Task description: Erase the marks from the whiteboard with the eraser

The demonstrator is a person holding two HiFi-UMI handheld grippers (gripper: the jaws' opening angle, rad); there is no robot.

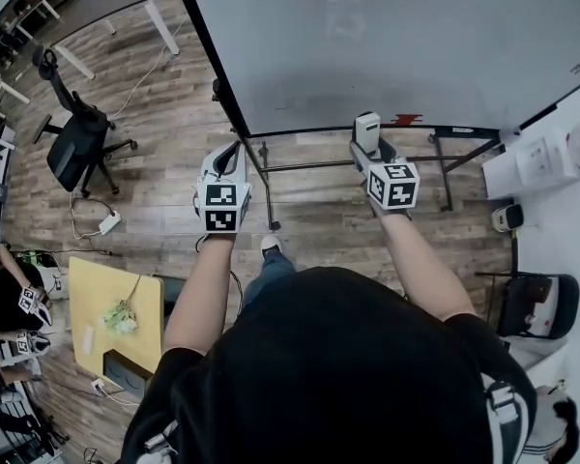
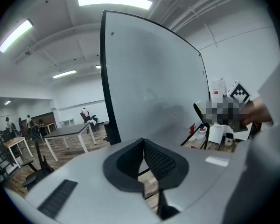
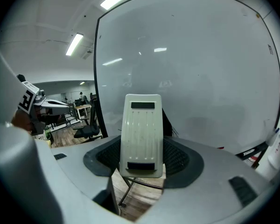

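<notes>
At 10 o'clock in the head view, black office chair (image 1: 75,145) on the wood floor (image 1: 164,95). Yellow table (image 1: 116,309) at 8 o'clock, small green bunch lying on it.

Left gripper (image 1: 228,159) held out just left of centre, about 11 o'clock from the person's head, near the whiteboard's lower left corner. Left gripper view: jaws pressed together, mesh pads meeting, nothing between them. Board edge and black frame straight ahead, apart from the jaws.

Shoe (image 1: 270,247) on the floor between the two arms.

Right gripper (image 1: 370,155) at about 1 o'clock, jaws pinching the eraser (image 1: 367,130). Right gripper view: the white eraser stands upright between the pads, ribbed face toward the camera, dark strip at top and bottom.

Whiteboard (image 1: 387,37) fills 12 to 2 o'clock. Surface looks mostly clean, only faint smudges. Eraser tip sits at the board's bottom edge; contact with the surface cannot be told. Small red item (image 1: 404,119) on the ledge just right of the eraser. Black stand legs (image 1: 445,167) below. White cabinet (image 1: 546,158) at 3 o'clock.
</notes>
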